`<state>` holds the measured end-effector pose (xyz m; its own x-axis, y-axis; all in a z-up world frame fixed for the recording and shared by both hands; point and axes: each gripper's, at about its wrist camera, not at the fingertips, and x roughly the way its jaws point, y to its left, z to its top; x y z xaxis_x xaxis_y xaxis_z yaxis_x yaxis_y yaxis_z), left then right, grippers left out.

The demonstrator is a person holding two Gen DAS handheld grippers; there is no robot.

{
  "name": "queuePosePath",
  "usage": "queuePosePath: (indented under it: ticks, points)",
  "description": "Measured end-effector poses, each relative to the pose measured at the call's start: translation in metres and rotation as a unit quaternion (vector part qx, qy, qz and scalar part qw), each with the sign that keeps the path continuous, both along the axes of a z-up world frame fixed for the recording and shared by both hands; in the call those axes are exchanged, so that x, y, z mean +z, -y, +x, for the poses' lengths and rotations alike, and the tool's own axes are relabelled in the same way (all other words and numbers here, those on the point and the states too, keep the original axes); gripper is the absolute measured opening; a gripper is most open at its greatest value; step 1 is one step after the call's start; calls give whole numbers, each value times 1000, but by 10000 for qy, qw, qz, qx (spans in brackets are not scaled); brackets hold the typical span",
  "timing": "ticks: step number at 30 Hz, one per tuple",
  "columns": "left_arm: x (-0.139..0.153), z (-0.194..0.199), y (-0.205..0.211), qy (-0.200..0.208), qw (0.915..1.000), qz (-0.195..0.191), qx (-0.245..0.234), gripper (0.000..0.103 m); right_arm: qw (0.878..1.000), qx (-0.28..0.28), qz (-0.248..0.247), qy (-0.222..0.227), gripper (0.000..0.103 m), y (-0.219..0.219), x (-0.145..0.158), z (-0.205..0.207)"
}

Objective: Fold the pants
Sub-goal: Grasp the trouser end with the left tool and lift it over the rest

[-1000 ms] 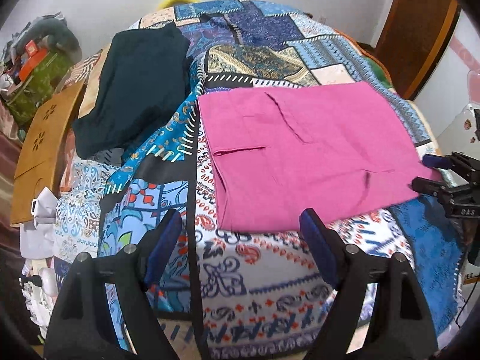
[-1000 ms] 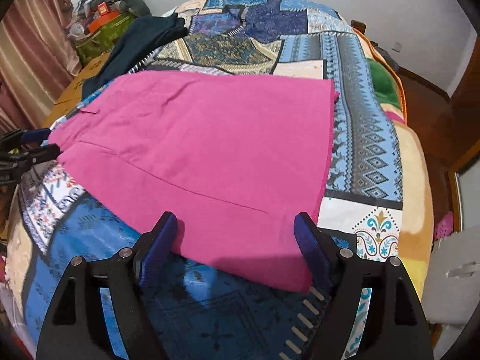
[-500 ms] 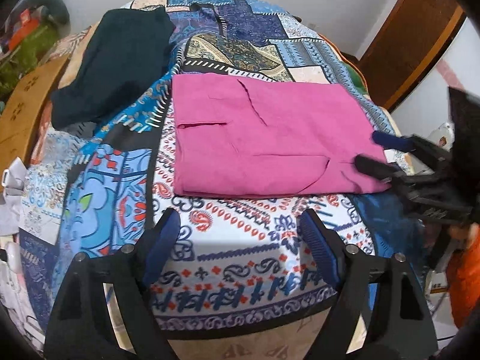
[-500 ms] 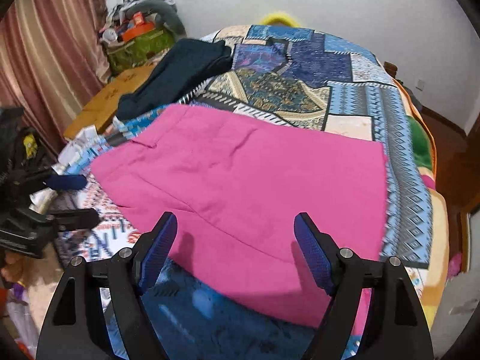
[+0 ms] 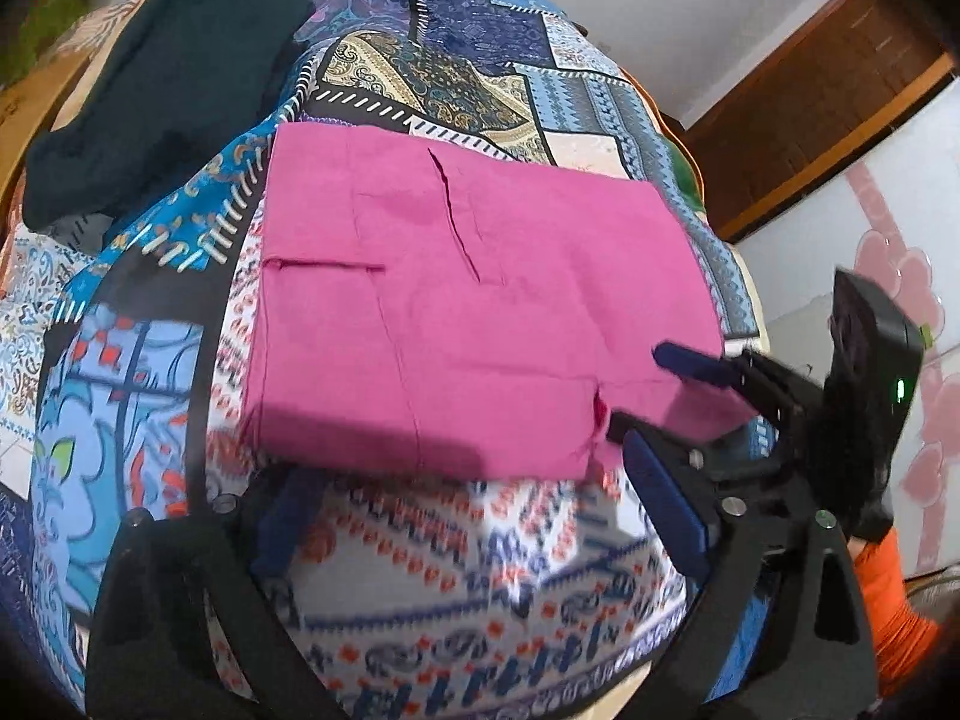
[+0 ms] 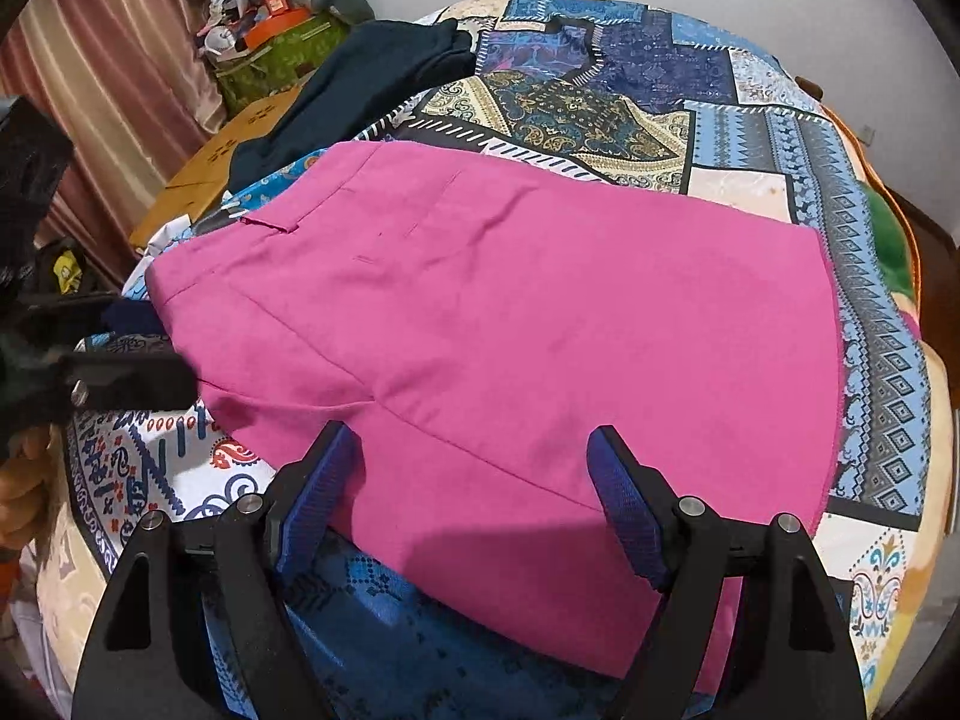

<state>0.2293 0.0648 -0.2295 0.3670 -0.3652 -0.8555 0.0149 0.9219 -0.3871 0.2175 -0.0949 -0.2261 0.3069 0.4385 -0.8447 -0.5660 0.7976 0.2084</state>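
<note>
Magenta pants (image 5: pixel 456 324) lie folded in a flat rectangle on the patchwork bedspread (image 5: pixel 456 546); they also show in the right wrist view (image 6: pixel 528 336). My left gripper (image 5: pixel 480 522) is open, its fingers just short of the pants' near edge. My right gripper (image 6: pixel 474 504) is open with its fingers over the pants' near edge, nothing held. The right gripper also shows in the left wrist view (image 5: pixel 645 390), at the pants' right corner. The left gripper shows in the right wrist view (image 6: pixel 138 354), at the pants' left edge.
A dark green garment (image 5: pixel 162 78) lies folded at the bed's far left, also in the right wrist view (image 6: pixel 354 84). A wooden stool (image 6: pixel 216 156) and cluttered bags (image 6: pixel 276 30) stand beside the bed. A wooden door (image 5: pixel 804 102) is at the right.
Both grippers have moved in closer to the pants and lower. The right gripper now sits at the pants' right corner. The pants lie as before.
</note>
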Motion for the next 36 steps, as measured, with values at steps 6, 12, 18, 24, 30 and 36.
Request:
queuePosePath:
  ticks: [6,12,18,24,30,36]
  points:
    - [0,19,-7,3,9980,478,415,34,10000,12,70,-49,77,2,0,2]
    - [19,-1,8,716,9849,1538,332,23,9985,-180,442,-253,77,14,5,5]
    - [46,-35,-1,1246,9623,2360,519,21,9984,-495,258,-79,77,40,13,-7]
    - [70,-56,-6,1698,9319,3140,634,21,9994,-338,-28,101,77,48,13,-27]
    - [83,-54,10,1941,9250,3230,487,20,9991,-417,42,-4,77,44,6,-22]
    - [100,-39,40,2169,9331,2867,123,17,9991,-416,48,8,77,45,5,-24]
